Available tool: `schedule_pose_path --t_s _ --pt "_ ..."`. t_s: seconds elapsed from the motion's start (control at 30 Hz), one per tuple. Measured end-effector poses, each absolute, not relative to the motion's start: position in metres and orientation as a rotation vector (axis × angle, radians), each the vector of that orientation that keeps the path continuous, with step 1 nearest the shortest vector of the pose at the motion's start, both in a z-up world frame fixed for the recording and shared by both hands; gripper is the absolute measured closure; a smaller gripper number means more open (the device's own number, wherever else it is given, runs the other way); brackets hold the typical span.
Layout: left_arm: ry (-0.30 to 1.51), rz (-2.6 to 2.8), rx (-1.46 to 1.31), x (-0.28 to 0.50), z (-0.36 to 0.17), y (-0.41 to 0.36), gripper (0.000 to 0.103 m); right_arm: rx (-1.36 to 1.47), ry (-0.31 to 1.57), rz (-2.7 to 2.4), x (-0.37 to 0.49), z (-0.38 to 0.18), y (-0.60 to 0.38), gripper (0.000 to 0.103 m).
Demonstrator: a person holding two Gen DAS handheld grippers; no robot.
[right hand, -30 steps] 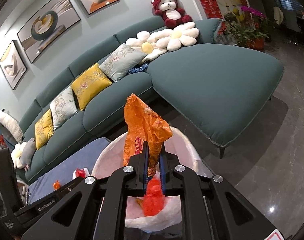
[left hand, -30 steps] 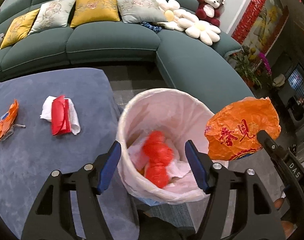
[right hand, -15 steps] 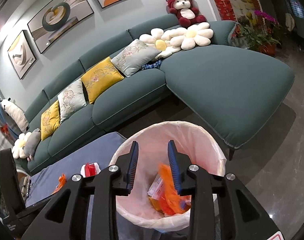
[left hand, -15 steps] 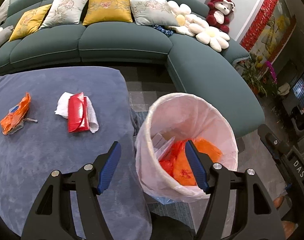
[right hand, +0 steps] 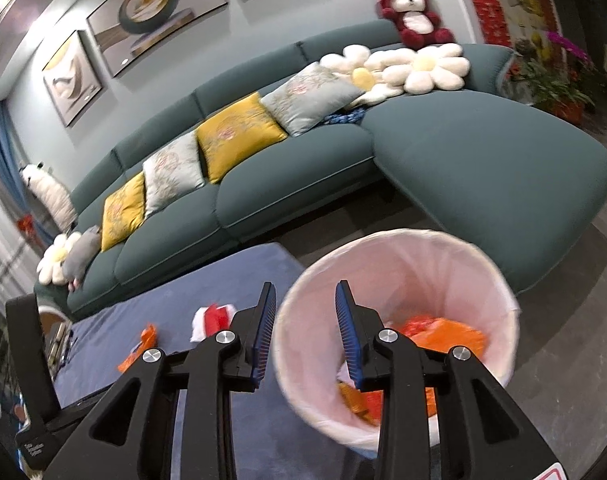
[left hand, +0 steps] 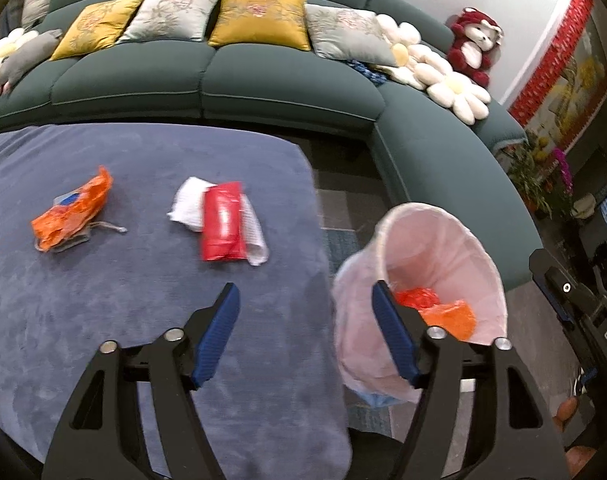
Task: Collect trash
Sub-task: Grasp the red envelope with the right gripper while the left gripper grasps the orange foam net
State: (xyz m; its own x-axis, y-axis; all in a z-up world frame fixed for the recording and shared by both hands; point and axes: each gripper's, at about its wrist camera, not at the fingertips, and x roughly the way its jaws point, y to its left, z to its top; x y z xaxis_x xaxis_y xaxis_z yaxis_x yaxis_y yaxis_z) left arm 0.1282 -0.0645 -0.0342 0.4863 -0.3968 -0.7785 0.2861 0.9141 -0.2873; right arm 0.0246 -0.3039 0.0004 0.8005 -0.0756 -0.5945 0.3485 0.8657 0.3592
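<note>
Trash still waits on the blue-grey table (left hand: 103,320) in the left wrist view: an orange wrapper (left hand: 73,216) and, well apart from it, a red packet (left hand: 222,221) lying on a white tissue (left hand: 191,200). The left hand-held gripper (left hand: 305,300) hangs empty, jaws wide and just opened further. It has shifted from above the lined bin (left hand: 443,240) toward the table.

In the right wrist view, the right hand-held gripper (right hand: 303,300) stands partly apart and empty, having just opened. The orange bag (right hand: 449,332) it pinched a second ago now lies inside the bin (right hand: 483,280).
</note>
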Motion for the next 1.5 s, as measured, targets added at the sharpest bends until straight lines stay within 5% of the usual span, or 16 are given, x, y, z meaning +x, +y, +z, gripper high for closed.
schedule_pose_path --t_s 0.83,1.5 --pt "0.973 -0.182 -0.127 0.193 -0.082 0.103 0.033 0.391 0.838 -0.028 0.140 -0.064 -0.166 0.067" --pt "0.996 -0.152 0.017 0.276 -0.146 0.119 0.029 0.343 0.993 -0.061 0.234 -0.146 -0.154 0.063"
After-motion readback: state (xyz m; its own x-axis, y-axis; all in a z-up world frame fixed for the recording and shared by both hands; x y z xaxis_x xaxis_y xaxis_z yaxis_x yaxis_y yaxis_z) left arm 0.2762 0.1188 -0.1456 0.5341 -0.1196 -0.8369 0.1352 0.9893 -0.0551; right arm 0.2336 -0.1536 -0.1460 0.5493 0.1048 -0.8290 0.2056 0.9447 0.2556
